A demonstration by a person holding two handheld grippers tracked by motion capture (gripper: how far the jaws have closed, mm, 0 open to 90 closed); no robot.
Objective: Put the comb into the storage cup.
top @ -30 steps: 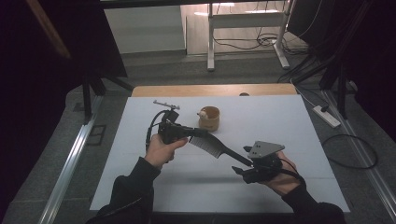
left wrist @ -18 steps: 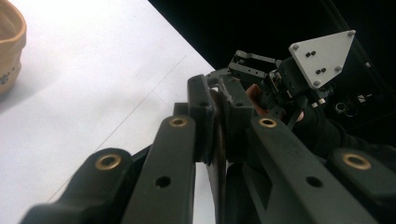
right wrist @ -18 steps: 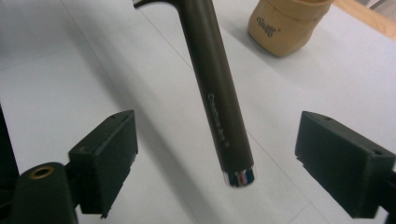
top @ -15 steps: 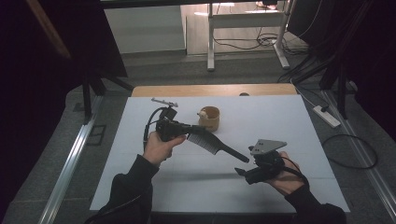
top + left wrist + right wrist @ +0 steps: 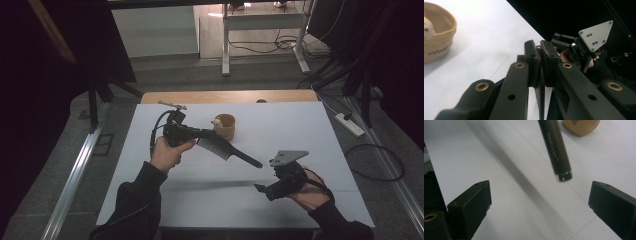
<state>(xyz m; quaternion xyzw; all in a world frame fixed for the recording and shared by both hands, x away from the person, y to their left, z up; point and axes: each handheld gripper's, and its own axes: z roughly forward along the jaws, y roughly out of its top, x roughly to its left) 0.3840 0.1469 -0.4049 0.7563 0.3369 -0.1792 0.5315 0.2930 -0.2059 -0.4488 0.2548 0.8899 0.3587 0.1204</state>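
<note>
My left gripper (image 5: 207,136) is shut on the toothed end of a black comb (image 5: 227,151) and holds it above the white table (image 5: 300,130). In the left gripper view the jaws (image 5: 539,50) pinch the comb's thin spine. The comb's handle (image 5: 556,152) points toward my right gripper (image 5: 263,191). That gripper's jaws (image 5: 540,188) have just been opening and stand wide apart. The handle's tip hangs just beyond the jaws, midway between them, touching neither pad.
A tan cup (image 5: 223,126) with a small white thing inside stands just behind the comb, also seen as the cup (image 5: 436,37) in the left gripper view. The right gripper's grey plate (image 5: 596,35) faces the left one. A wooden strip (image 5: 230,96) edges the table's far side.
The right gripper's jaws have spread wider, and it has drawn slightly back from the comb's handle tip. The left hand with the comb has hardly moved.
</note>
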